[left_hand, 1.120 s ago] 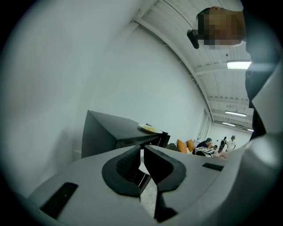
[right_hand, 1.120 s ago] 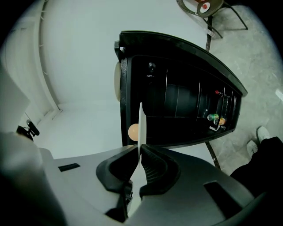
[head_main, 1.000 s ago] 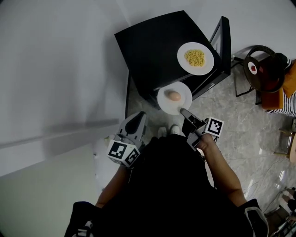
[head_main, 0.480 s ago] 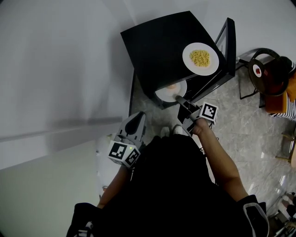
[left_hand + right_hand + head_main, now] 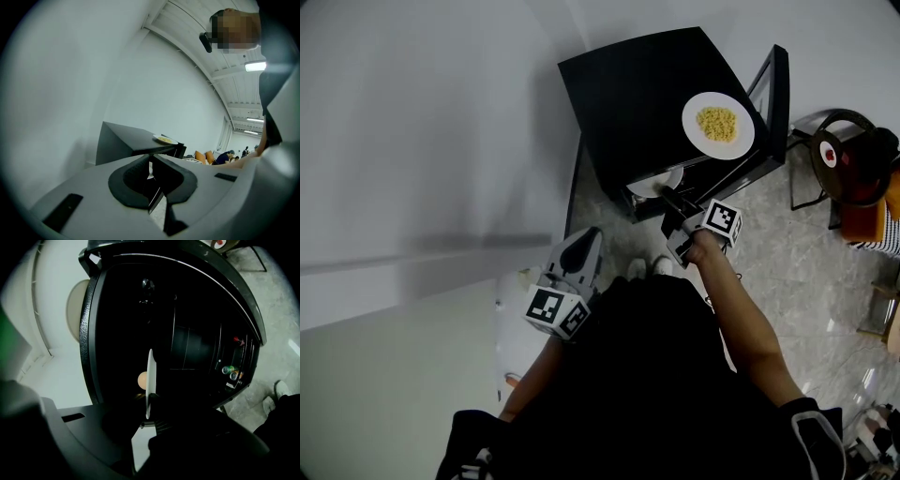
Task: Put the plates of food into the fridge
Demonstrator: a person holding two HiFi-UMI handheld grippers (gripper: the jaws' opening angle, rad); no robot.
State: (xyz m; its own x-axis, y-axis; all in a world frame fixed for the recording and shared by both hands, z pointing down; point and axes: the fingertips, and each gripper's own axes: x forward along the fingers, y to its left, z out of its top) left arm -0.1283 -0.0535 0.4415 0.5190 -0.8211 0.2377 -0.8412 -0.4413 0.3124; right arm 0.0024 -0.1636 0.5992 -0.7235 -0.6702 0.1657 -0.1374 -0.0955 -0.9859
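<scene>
Right gripper (image 5: 667,196): fingers closed on the near rim of a white plate (image 5: 149,380), which shows edge-on between them in the right gripper view; nothing else in the grip.
Round tan food item (image 5: 142,379): on the plate, just beyond the fingertips.
Plate position: straight ahead of the right fingers, partly inside the dark opening of the black fridge (image 5: 628,94), beneath its top.
Fridge door (image 5: 775,98): swung open, to the right of the right fingers; small cans (image 5: 229,370) on its shelf.
Second plate (image 5: 718,125), white, with yellow food: on the fridge top, above and beyond the right fingertips, apart from them.
Left gripper (image 5: 581,246): fingers together, nothing between them; fridge and both plates well ahead of them, to their right.
</scene>
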